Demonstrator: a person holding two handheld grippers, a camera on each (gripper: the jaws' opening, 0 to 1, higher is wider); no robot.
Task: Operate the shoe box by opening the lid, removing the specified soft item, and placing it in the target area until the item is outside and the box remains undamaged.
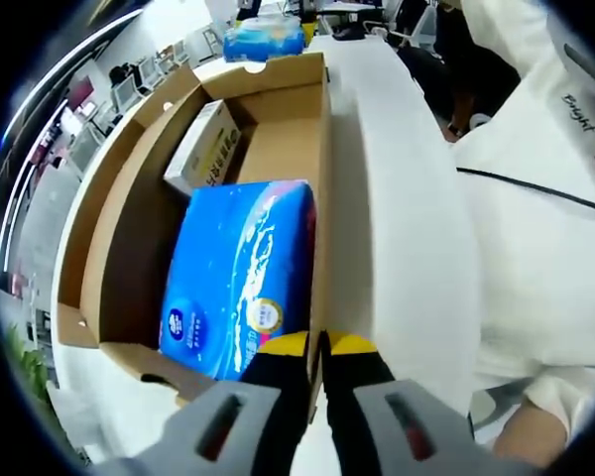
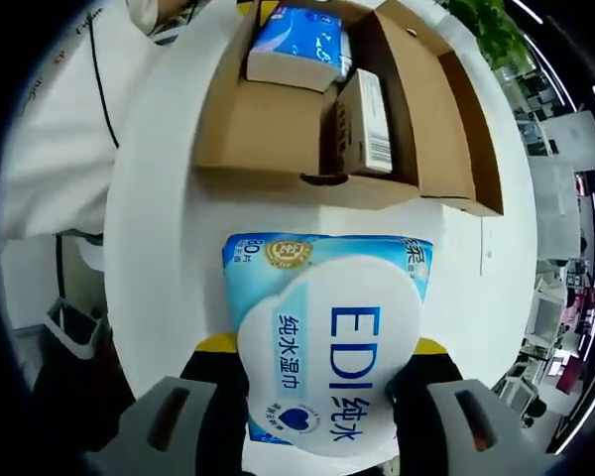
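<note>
The brown shoe box (image 1: 129,188) stands open on the white table, its lid folded out to the left. Inside lie a blue tissue pack (image 1: 243,273) and a small white and yellow carton (image 1: 206,147). My left gripper (image 1: 319,347) is shut on the box's near right wall. My right gripper (image 2: 325,347) is shut on a light blue wet wipes pack (image 2: 327,337) with a white "EDI" label, held over the table outside the box (image 2: 278,129). That pack (image 1: 263,40) also shows past the box's far end. I cannot tell whether it touches the table.
A person in white clothing (image 1: 535,198) stands close along the table's right side. The white table (image 1: 397,218) runs beside the box. Desks and chairs (image 1: 119,89) fill the room behind. A plant (image 2: 486,25) stands beyond the box.
</note>
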